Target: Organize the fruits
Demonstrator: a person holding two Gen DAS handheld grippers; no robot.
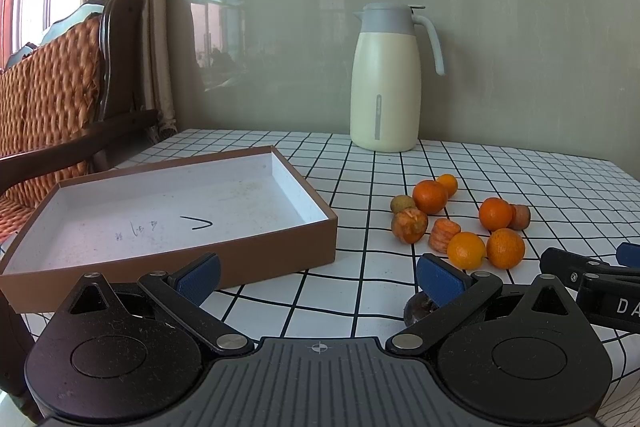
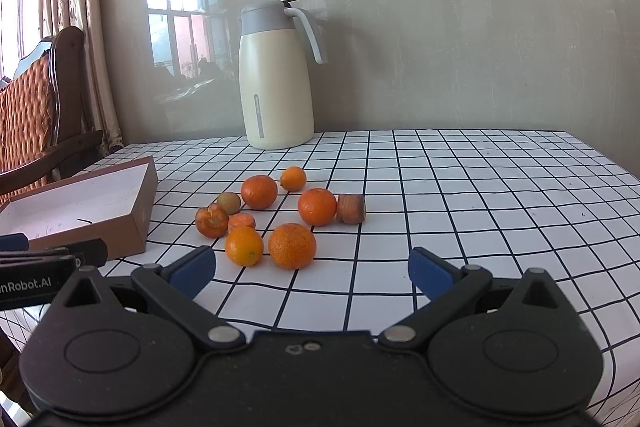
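A: Left tool (image 1: 318,273) is hanging low over the table with its blue pads spread wide, nothing between them. Right tool (image 2: 312,269) is doing the same, jaws apart and carrying nothing

B: Where is the fruit sitting?

A: It is lying in a loose cluster of small round orange citrus fruits (image 2: 276,217) on the white black-gridded tablecloth of the table (image 2: 460,195), just ahead of the right tool. A shallow brown cardboard box with a white inside (image 1: 168,211) is standing well to the left of the cluster, with no fruit in it. A tall cream vacuum jug with a grey lid and handle (image 1: 386,79) is standing behind, near the wall

B: Handling?

A: I am judging the fruits light, rounded and likely to roll. The nearest dimpled orange citrus (image 2: 292,245) is looking firm; taking it across its widest part, pads on opposite sides, seems best. A torn, partly peeled fruit (image 2: 212,221) at the left edge of the cluster is looking soft and calling for a gentler squeeze. Neighbours are touching or nearly so, which is leaving little room for the pads
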